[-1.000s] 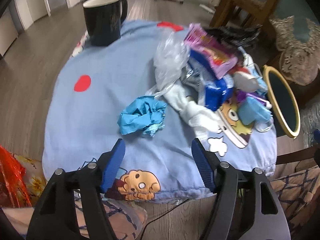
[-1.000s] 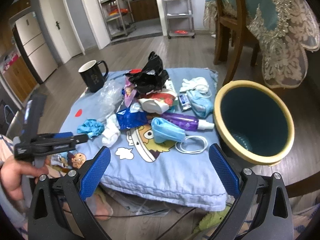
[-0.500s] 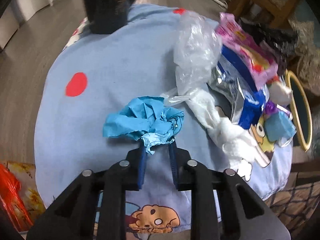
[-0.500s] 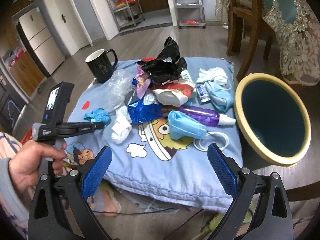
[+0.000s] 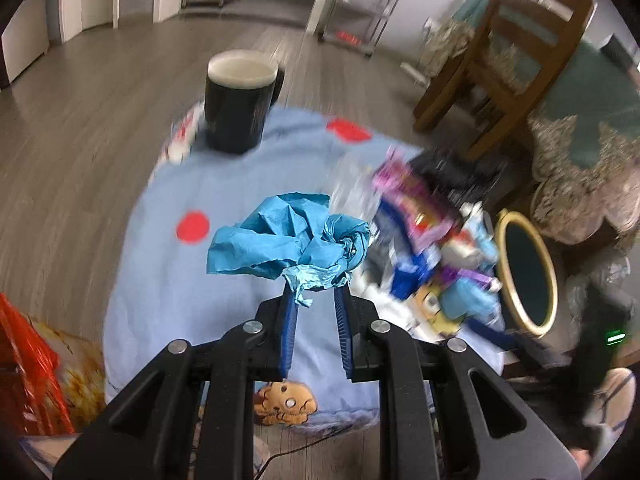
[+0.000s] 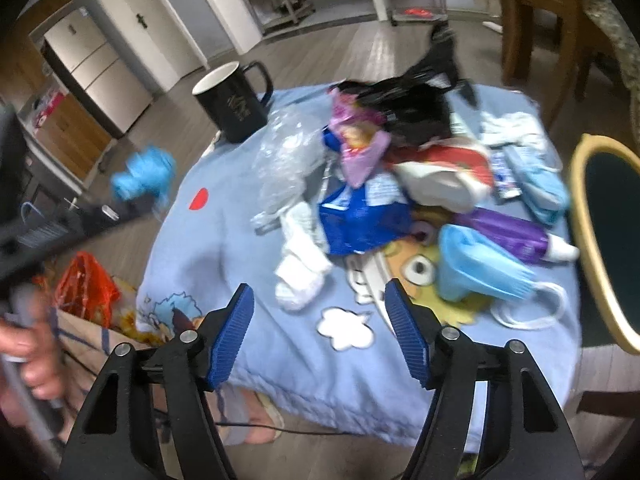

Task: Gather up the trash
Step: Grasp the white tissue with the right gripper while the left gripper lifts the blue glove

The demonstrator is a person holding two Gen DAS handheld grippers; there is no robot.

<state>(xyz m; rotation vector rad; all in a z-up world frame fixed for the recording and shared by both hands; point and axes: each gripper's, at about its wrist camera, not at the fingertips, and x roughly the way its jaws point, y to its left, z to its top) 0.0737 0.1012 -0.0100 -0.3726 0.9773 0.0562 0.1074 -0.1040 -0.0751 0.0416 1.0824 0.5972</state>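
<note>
Left tongs pinching a crumpled bright-blue paper wad (image 5: pixel 288 242) above the pale-blue cartoon-print cushion (image 5: pixel 160 280)

The left gripper (image 5: pixel 314 292) is clamped on the wad's lower edge, lifted clear of the cushion, near its left edge. The right gripper (image 6: pixel 320 300) hangs over the cushion's near edge, jaws closing with nothing between them, a white crumpled tissue (image 6: pixel 300 268) just beyond. A black ceramic mug (image 6: pixel 234 106) stands at the far left corner; the yellow-rimmed dark-teal bin (image 6: pixel 600 240) sits beside the right edge

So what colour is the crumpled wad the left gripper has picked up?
Bright blue, paler at the pinched end. The crumpled wad shows best in the left wrist view.
</note>
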